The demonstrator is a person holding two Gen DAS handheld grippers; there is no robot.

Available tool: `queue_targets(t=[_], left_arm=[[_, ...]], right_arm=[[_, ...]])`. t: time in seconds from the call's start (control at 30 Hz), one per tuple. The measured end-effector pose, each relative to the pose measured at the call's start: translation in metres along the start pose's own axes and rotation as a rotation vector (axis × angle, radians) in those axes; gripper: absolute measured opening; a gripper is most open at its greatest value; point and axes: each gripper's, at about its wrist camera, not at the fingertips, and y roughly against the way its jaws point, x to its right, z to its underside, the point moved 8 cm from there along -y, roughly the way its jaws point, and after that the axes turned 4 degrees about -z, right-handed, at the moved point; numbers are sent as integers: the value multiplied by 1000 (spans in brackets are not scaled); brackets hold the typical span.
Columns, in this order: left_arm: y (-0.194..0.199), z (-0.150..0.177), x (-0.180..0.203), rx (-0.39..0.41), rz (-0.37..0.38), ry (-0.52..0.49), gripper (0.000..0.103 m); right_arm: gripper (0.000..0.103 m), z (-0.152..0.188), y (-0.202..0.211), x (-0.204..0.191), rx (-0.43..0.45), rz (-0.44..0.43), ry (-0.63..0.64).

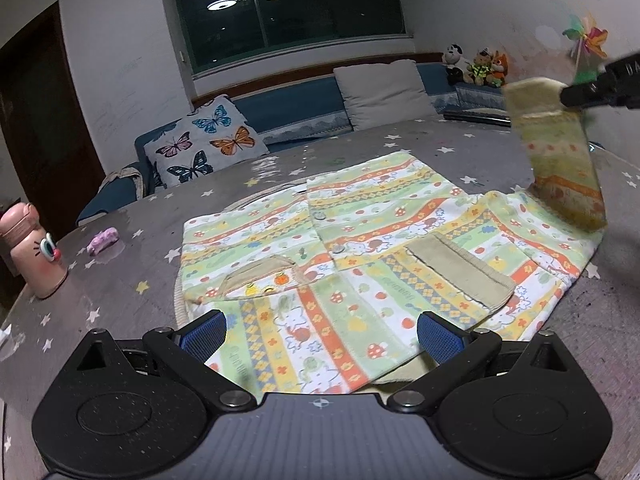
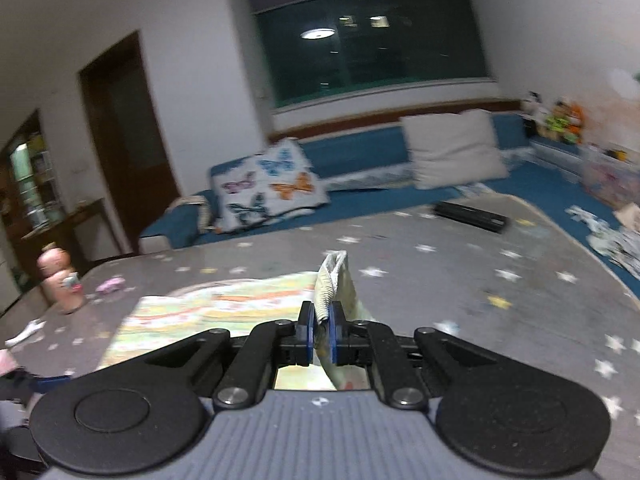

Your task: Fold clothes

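A grey star-print table [image 1: 400,140] fills the middle of both views. On it, at centre frame in the left wrist view, lies a patterned shirt [image 1: 320,248], spread flat with one sleeve [image 1: 560,160] lifted at the upper right. The left gripper [image 1: 320,332] sits at the bottom edge, jaws wide over the hem with nothing clamped. The right gripper [image 2: 320,334] pinches that sleeve's cuff, pads pressed tight. A pink bottle [image 1: 32,252] stands at far left.

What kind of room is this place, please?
Probably a home living room: a blue sofa with a butterfly cushion, soft toys by the window, and a star-patterned table.
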Motion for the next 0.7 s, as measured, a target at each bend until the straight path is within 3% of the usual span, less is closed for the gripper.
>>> queue_targets(t=[0.33,0.7], left_arm=[[7,13,-29,8,-16,64,103],[7,24,-55,-2,-45,112,103]], right_arm=[[6,-5,-36,-115,-39,-190,121],[6,41,-68,-201,-167,-316,219]])
